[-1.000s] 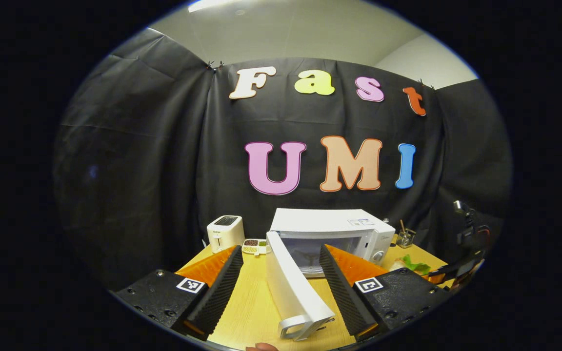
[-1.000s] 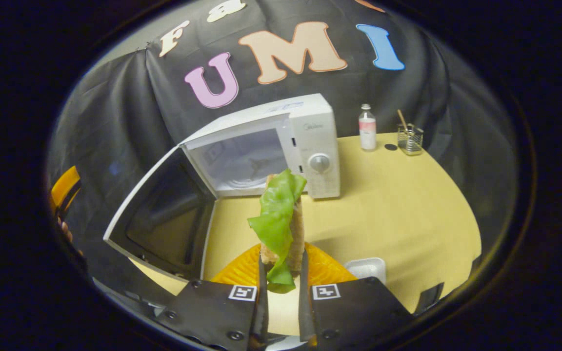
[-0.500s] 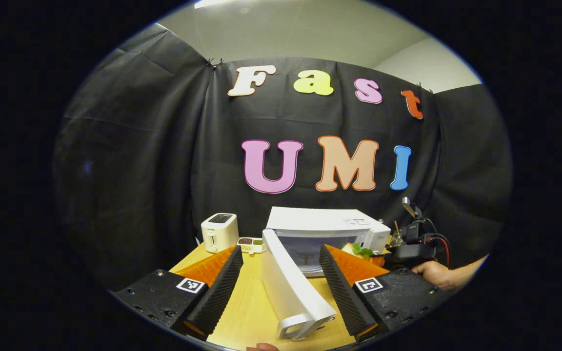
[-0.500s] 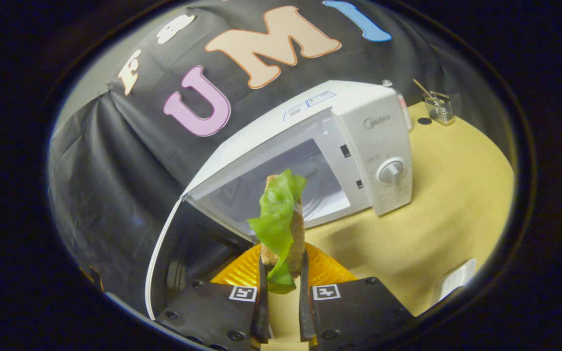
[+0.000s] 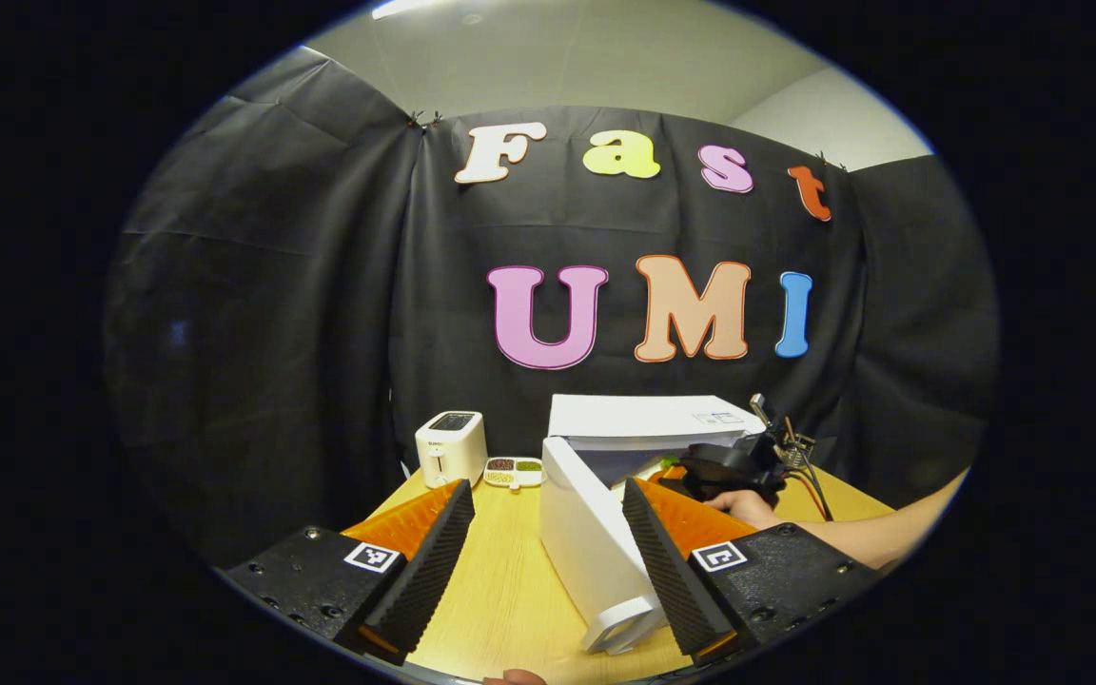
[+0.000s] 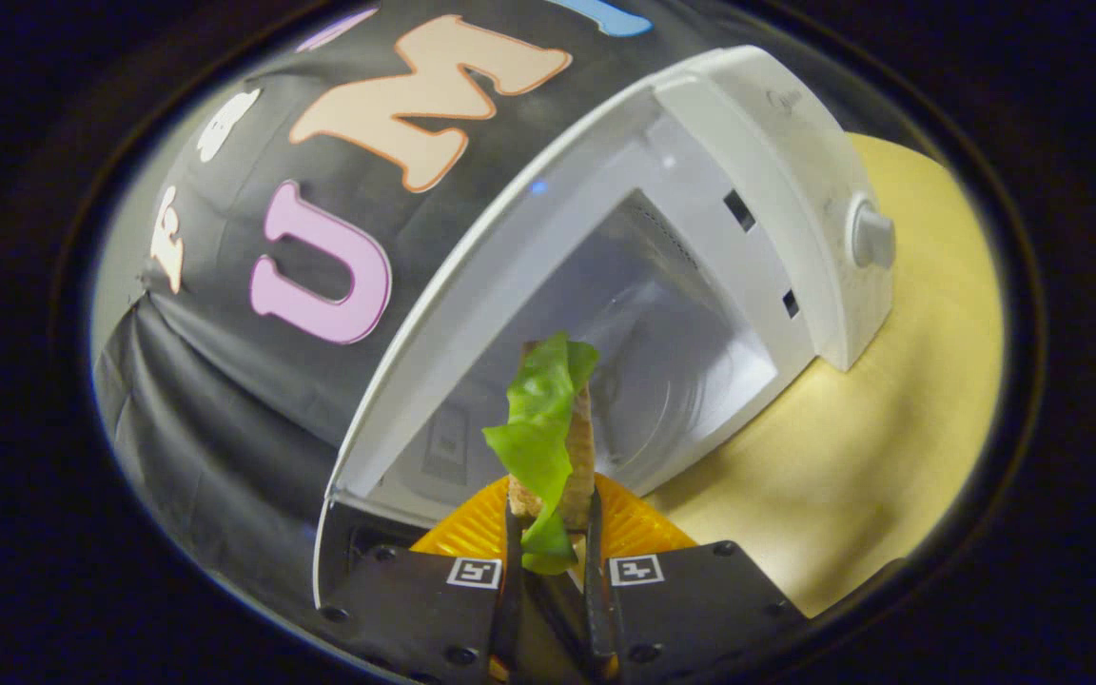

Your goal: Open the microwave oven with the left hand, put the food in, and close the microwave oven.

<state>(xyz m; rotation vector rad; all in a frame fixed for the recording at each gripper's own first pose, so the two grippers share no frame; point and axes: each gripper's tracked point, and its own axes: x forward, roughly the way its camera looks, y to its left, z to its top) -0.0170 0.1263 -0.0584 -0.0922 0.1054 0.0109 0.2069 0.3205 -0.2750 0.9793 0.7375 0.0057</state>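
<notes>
Sandwich, bread with a green lettuce leaf hanging down one side, stands on edge between the fingers of the right gripper, which are closed on its lower end. It sits just in front of the microwave mouth, lined up with the white cavity, and the round turntable at the cavity's bottom shows behind it. The microwave door is swung wide open on its left hinge; in the left gripper view its free edge with the handle lies between the spread fingers of the left gripper, and I cannot quite tell whether either finger touches it.

The step in hand looks like the putting-in. To do it well, the right gripper should carry the sandwich straight through the opening, clear of the top frame and the latch side by the dial, lower it until the bread rests on the turntable, and only then let the fingers part. The loose leaf may catch on the frame, so a slow, centred entry suits it. The left gripper should keep the door wide so it does not drift toward the hand.

Farther off on the tabletop stand a white toaster and a small dish beside it.
</notes>
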